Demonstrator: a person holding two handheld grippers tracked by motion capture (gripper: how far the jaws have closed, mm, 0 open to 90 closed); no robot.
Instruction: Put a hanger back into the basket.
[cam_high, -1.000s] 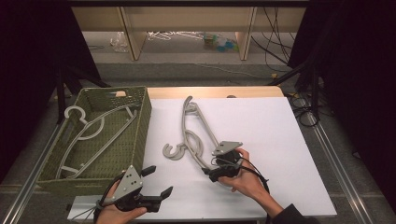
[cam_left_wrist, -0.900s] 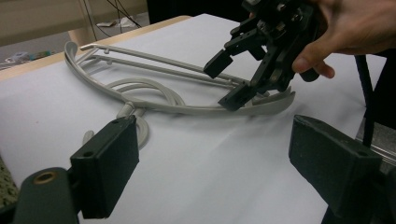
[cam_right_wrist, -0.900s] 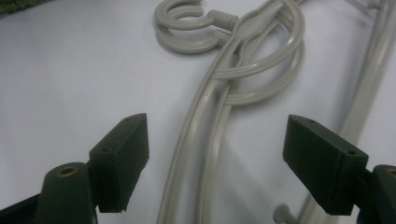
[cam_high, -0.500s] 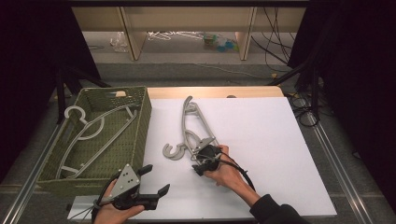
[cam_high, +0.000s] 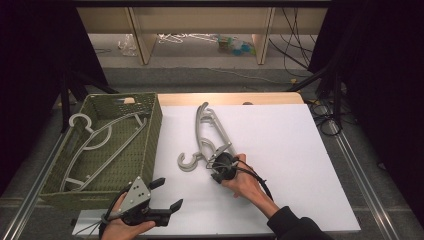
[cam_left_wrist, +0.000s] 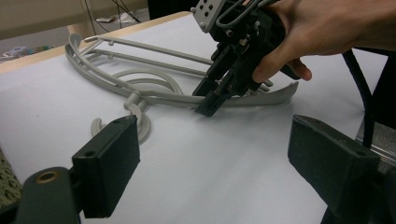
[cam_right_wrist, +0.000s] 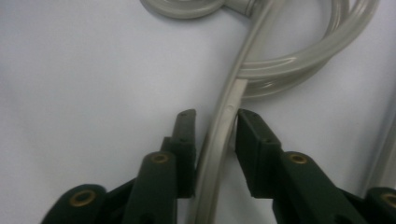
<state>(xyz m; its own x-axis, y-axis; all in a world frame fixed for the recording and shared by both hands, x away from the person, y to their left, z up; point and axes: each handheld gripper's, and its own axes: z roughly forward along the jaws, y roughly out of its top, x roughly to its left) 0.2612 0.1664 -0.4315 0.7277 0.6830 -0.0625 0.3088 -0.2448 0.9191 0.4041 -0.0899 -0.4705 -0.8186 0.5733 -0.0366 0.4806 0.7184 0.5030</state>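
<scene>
A grey plastic hanger (cam_high: 205, 130) lies flat on the white table top, its hook pointing toward the front left. My right gripper (cam_high: 218, 165) is down on the hanger's lower arm. In the right gripper view its jaws (cam_right_wrist: 215, 114) straddle that arm (cam_right_wrist: 229, 116), the right jaw touching it and a thin gap showing on the left side. The left gripper view shows the same hanger (cam_left_wrist: 154, 95) with the right gripper (cam_left_wrist: 208, 107) tipped down onto it. My left gripper (cam_high: 167, 194) hovers open near the front left of the table, nothing between its jaws (cam_left_wrist: 212, 140).
A green woven basket (cam_high: 155, 125) stands at the table's left and holds another grey hanger (cam_high: 100, 137). A black cable (cam_high: 260, 182) trails from the right gripper over the table. The white sheet (cam_high: 300, 150) stretches to the right.
The right hand has carried its gripper left and forward onto the hanger's lower arm, and the jaws now straddle it. The left gripper has shifted slightly.
</scene>
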